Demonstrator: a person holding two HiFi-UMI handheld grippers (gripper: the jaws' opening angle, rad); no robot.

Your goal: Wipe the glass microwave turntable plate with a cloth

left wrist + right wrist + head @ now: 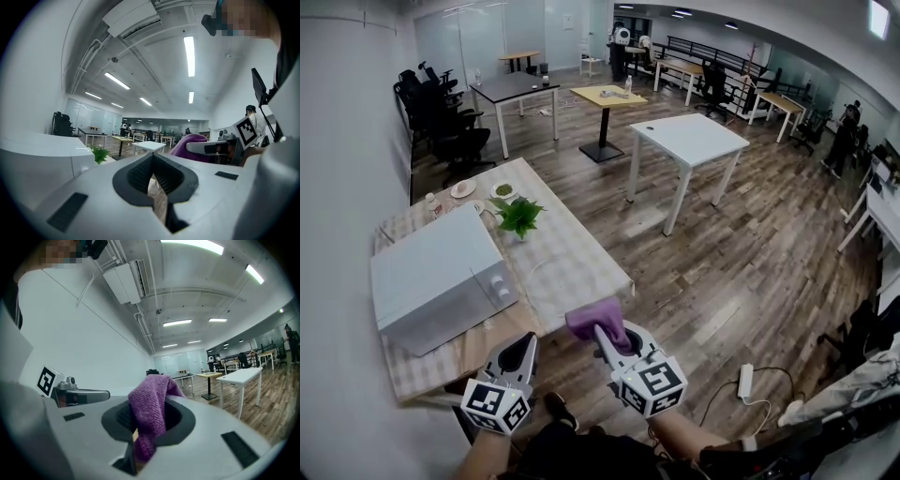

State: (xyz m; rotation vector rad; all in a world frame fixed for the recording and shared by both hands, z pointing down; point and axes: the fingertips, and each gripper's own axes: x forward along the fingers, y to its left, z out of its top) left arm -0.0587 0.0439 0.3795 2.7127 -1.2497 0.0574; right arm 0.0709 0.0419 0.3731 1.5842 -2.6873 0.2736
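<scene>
A white microwave point(441, 277) stands on the checked tablecloth of the table point(567, 267), front facing right, with two knobs; it also fills the left of the left gripper view point(37, 159). No glass turntable plate shows in any view. My right gripper point(605, 330) hovers off the table's near corner, shut on a purple cloth point(595, 319) that bunches up out of the jaws point(150, 408). My left gripper point(525, 343) is beside it, at the table's front edge, jaws together and empty point(152, 161).
A small green plant point(518, 216) and two small dishes point(463, 188) sit on the table beyond the microwave. A white table point(689, 139) stands further out on the wood floor. A power strip point(746, 380) with a cable lies on the floor at right.
</scene>
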